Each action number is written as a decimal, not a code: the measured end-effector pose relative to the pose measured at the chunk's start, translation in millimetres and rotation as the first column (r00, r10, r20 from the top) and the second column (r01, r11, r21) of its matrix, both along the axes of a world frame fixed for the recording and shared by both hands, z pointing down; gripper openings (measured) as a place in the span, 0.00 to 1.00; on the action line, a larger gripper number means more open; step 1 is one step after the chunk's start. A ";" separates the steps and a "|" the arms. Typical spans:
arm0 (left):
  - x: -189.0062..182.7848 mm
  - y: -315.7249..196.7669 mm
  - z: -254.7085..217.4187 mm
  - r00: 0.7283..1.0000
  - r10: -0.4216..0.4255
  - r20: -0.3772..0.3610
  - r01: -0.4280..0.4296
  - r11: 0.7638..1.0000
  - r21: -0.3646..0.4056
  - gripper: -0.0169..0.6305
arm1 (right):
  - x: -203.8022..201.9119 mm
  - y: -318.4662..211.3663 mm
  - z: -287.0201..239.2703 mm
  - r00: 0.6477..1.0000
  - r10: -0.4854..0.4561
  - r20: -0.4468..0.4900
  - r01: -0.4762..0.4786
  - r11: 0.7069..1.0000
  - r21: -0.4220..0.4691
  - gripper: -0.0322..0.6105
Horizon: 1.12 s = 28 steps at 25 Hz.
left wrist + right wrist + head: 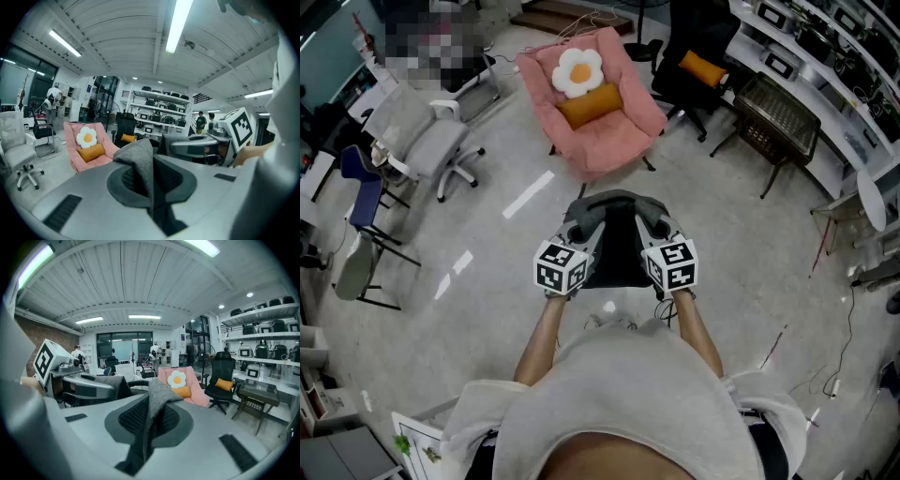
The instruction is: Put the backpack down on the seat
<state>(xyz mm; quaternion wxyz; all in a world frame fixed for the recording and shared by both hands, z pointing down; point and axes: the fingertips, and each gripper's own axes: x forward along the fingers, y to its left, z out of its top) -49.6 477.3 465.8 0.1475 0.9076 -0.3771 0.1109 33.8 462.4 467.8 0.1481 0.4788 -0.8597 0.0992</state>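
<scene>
Status: carry stage, placement not yet done.

- The person is holding the dark soft backpack with a grey woven top edge (616, 246) in the air in front of the body. It is hanging above the pale floor (750, 272), between the two tools.
- The pink padded armchair (614, 141), judged to be the target seat, is standing ahead and well apart from the backpack. A white flower-shaped cushion (578, 71) and an orange bolster cushion (589, 105) are taking up its upper part; the front of the seat is showing bare.
- The left tool (149, 169) is pinching a fold of the grey fabric, jaws nearly together with the cloth pressed between the pads.
- The right tool (151, 411) is doing the same on a second fold, beside the first.

Left to do, by my reading: bringing the load up to the armchair, lowering it onto the bare front of the seat, then letting both tools go.

Backpack appearance: it is looking limp. The grey cloth is standing up in a peak above each grip and draping over the jaws, while the dark body is sagging below. How full it is cannot be told.
</scene>
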 end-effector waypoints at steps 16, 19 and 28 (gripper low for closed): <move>36.6 -5.8 8.5 0.999 -0.032 -0.002 0.032 0.999 -0.013 0.08 | 37.8 -6.1 6.9 0.999 -0.018 0.042 0.019 1.000 -0.007 0.09; 45.7 -6.3 12.1 0.999 -0.038 0.010 0.039 0.999 -0.018 0.08 | 46.5 -7.9 11.1 0.998 -0.028 0.047 0.029 1.000 -0.012 0.09; 66.3 -11.6 29.7 0.998 -0.052 0.024 0.053 0.997 -0.056 0.08 | 66.1 -16.1 29.9 0.998 -0.037 0.052 0.040 0.998 -0.046 0.09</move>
